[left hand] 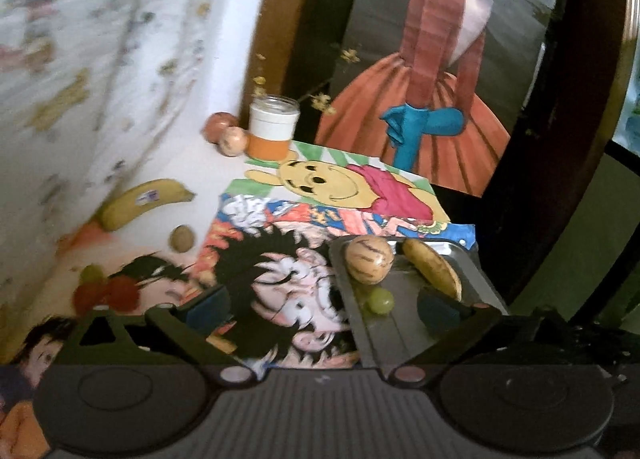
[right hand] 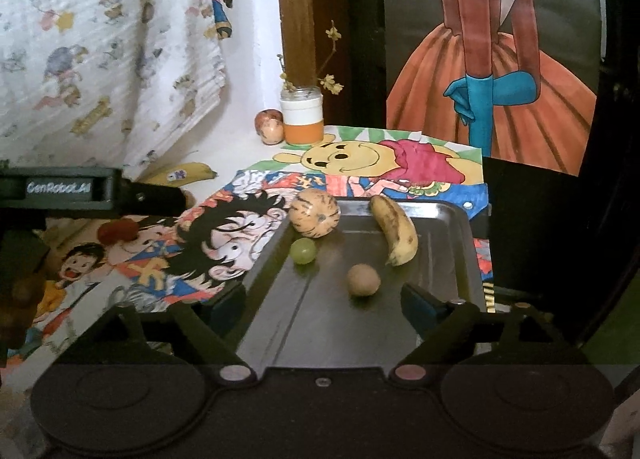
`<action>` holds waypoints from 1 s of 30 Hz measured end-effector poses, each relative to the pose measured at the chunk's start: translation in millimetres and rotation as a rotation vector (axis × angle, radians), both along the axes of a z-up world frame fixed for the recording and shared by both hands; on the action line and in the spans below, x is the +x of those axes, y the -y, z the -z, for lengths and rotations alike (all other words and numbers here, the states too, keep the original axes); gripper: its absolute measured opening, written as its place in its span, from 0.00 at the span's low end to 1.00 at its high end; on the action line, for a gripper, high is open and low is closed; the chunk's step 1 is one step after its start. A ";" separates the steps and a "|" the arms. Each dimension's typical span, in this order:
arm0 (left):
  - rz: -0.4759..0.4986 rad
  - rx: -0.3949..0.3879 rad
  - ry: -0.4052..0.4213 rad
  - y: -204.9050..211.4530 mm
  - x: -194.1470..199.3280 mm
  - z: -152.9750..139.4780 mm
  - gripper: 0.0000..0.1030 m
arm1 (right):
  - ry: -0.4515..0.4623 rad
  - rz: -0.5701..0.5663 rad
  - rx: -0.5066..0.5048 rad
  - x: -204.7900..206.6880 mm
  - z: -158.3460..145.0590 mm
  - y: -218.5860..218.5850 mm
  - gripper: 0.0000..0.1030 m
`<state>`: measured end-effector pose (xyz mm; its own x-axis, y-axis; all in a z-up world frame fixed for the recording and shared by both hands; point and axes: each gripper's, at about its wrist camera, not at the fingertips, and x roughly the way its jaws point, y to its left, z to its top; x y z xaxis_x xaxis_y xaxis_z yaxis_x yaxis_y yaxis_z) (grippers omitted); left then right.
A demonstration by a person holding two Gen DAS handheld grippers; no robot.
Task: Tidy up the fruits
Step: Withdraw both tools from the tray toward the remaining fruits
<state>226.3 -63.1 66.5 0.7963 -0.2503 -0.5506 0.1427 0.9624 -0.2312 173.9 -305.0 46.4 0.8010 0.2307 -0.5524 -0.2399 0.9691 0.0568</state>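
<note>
The right gripper [right hand: 324, 301] was held level over the grey metal tray [right hand: 452, 219], fingers wide and empty; the left gripper [left hand: 320, 309] likewise. A striped round melon [right hand: 314, 218], spotted yellow banana [right hand: 394, 233], green grape [right hand: 303, 251] and small brown fruit [right hand: 363, 279] were found inside the tray.

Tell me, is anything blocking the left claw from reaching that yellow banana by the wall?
Nothing visible does. The left claw is open over the drawings, and the yellow banana lies in the open beyond it; only a small brown fruit sits nearby, off to the side.

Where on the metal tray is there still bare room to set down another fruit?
The tray is bare in its near half, below the small brown fruit, and right of the spotted banana. Its far left corner is crowded: striped melon and green grape.
</note>
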 end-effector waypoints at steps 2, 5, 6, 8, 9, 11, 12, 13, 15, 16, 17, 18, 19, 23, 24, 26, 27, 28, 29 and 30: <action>-0.020 0.007 -0.001 -6.7 -14.1 -0.9 1.00 | -0.004 -0.008 0.003 -9.4 -1.9 -1.7 0.94; -0.052 0.022 -0.003 -13.7 -35.0 -1.0 1.00 | -0.003 -0.025 0.009 -24.1 -5.9 -4.6 0.99; -0.060 0.033 -0.008 -15.4 -41.2 -0.4 1.00 | -0.002 -0.029 0.008 -29.6 -7.1 -6.2 0.99; -0.078 0.057 -0.012 -17.7 -52.8 1.8 1.00 | -0.007 -0.038 0.002 -38.3 -8.7 -9.6 0.99; -0.087 0.068 -0.012 -18.5 -59.1 3.5 1.00 | -0.009 -0.040 0.000 -41.7 -9.1 -11.1 0.99; -0.099 0.085 -0.021 -21.5 -70.9 7.2 1.00 | -0.016 -0.048 0.000 -49.2 -9.5 -14.4 0.99; -0.106 0.096 -0.031 -22.9 -76.4 9.4 1.00 | -0.022 -0.052 0.001 -51.9 -9.7 -15.9 0.99; -0.112 0.104 -0.039 -24.3 -80.2 11.3 1.00 | -0.030 -0.056 0.002 -54.6 -9.3 -17.4 0.99; -0.129 0.120 -0.055 -27.7 -89.6 15.2 1.00 | -0.052 -0.062 -0.003 -60.2 -6.9 -19.9 0.99; -0.142 0.135 -0.066 -29.6 -94.4 17.2 1.00 | -0.068 -0.058 -0.009 -62.6 -4.9 -21.0 0.99; -0.156 0.152 -0.078 -30.5 -98.2 19.3 1.00 | -0.083 -0.054 -0.013 -64.5 -3.4 -21.5 0.99; -0.174 0.175 -0.090 -31.6 -102.2 21.1 1.00 | -0.101 -0.051 -0.016 -67.2 -1.4 -22.2 0.99; -0.187 0.197 -0.096 -33.2 -107.2 22.4 1.00 | -0.119 -0.052 -0.016 -70.0 0.5 -22.9 0.99; -0.209 0.247 -0.107 -43.0 -126.1 26.5 1.00 | -0.172 -0.065 -0.014 -81.9 6.4 -26.6 0.99; -0.218 0.254 -0.111 -46.3 -130.8 27.2 1.00 | -0.184 -0.064 -0.020 -84.1 7.5 -28.4 0.99; -0.229 0.255 -0.116 -52.8 -138.1 27.9 1.00 | -0.202 -0.060 -0.037 -88.5 9.3 -31.6 0.99; -0.235 0.252 -0.119 -56.1 -141.3 28.0 1.00 | -0.209 -0.059 -0.046 -90.3 9.6 -32.8 0.99; -0.241 0.250 -0.124 -59.4 -144.1 28.1 1.00 | -0.214 -0.060 -0.054 -91.8 9.1 -34.4 0.99; -0.245 0.251 -0.129 -62.5 -146.3 28.1 1.00 | -0.217 -0.064 -0.058 -92.0 7.9 -35.1 0.99; -0.248 0.255 -0.134 -65.3 -147.0 28.2 1.00 | -0.219 -0.072 -0.062 -91.9 6.2 -36.4 0.99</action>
<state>79.3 2.2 38.3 0.7320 0.1001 -0.6739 -0.1175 0.9929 0.0198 81.9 -268.6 40.3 0.6429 0.2433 -0.7263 -0.2971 0.9532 0.0563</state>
